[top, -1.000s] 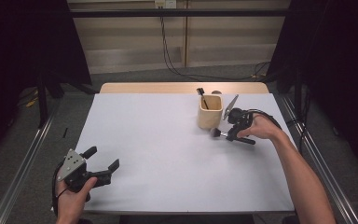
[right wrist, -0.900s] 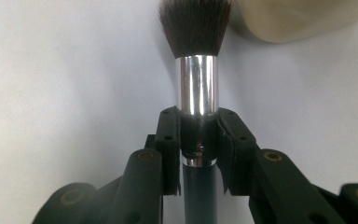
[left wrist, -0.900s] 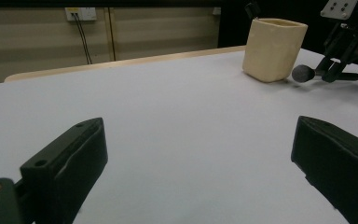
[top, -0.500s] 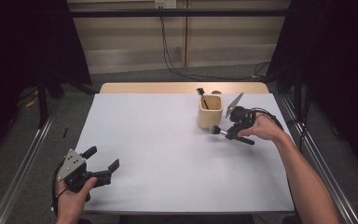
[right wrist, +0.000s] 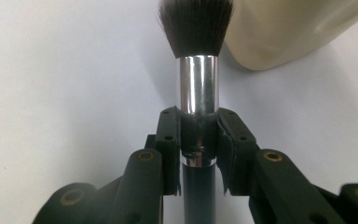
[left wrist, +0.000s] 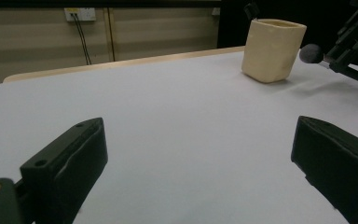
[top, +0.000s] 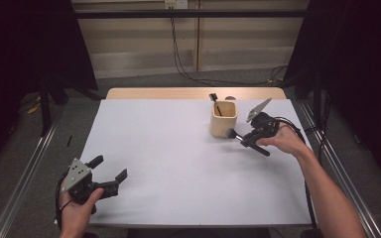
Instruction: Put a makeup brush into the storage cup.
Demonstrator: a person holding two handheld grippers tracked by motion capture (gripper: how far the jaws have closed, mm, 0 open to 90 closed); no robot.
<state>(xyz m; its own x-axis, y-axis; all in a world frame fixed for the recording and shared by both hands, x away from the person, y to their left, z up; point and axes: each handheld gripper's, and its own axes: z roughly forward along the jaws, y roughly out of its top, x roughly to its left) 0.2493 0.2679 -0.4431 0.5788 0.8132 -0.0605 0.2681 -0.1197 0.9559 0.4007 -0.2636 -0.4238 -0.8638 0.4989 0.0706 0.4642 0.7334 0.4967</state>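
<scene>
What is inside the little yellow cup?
A thin black stick pokes up out of the cup and leans on its rim. Its lower end and the cup's bottom are hidden by the wall.

Left tool (top: pixel 108 171) agape; right tool (top: pixel 241 138) clamped.

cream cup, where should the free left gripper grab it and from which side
Probably across its flat outer walls, low on the body. The cream cup stands upright, squarish with rounded corners. Come from its open left side with the left gripper, since the right gripper holds a brush just right of it.
</scene>
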